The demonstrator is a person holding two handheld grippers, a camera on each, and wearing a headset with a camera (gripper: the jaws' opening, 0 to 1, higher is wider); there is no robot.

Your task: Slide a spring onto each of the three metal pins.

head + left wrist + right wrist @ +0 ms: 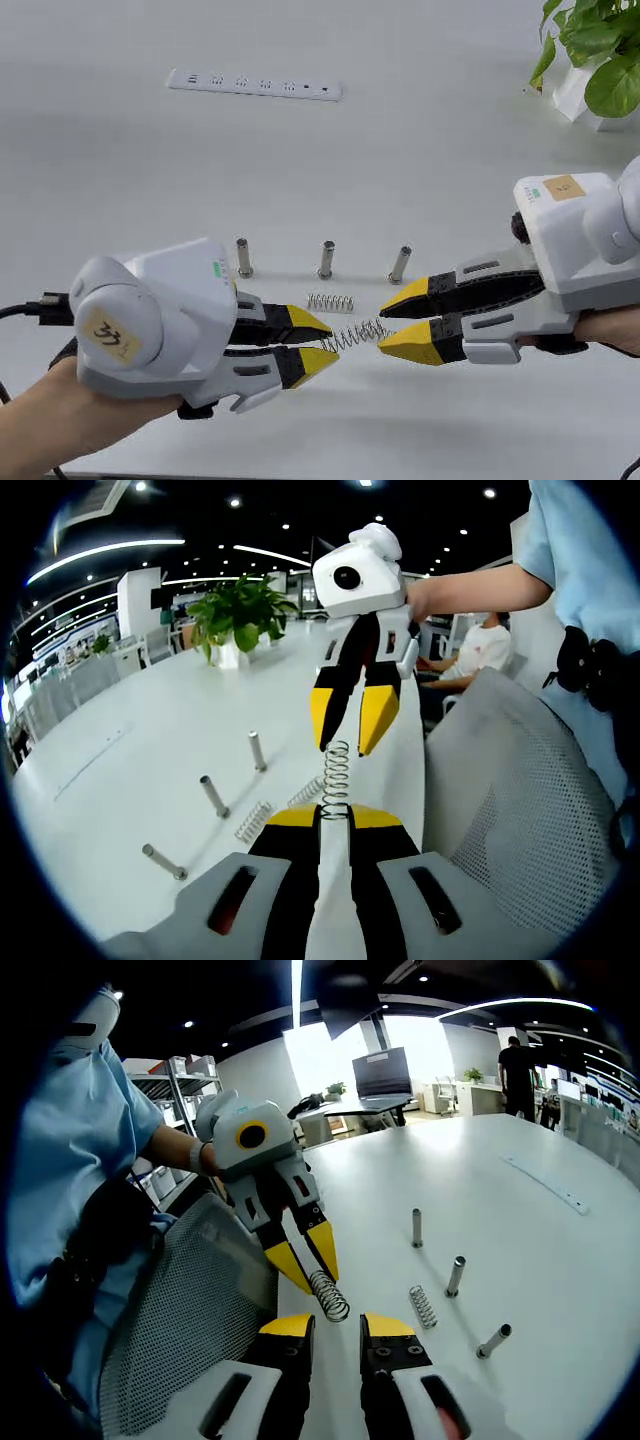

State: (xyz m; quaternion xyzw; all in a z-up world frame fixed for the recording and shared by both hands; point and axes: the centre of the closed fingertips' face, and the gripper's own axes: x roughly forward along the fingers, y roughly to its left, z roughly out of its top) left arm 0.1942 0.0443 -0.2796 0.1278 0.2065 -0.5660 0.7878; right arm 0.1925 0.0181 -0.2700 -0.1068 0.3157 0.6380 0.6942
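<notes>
White benchtop [150, 180] behind my grippers carries three bare pins [326, 259] and a spare spring [330, 302], while my left gripper [332, 342] pinches a second spring [355, 335] end-out, presumably offering it to my open-jawed right gripper [382, 328].

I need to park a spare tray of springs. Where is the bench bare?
Bare: the wide patch between the power strip and the three pins, and the stretch left of the pins. Crowded: in front of the pins, where a loose spring lies and the left gripper and right gripper meet at a held spring.
</notes>
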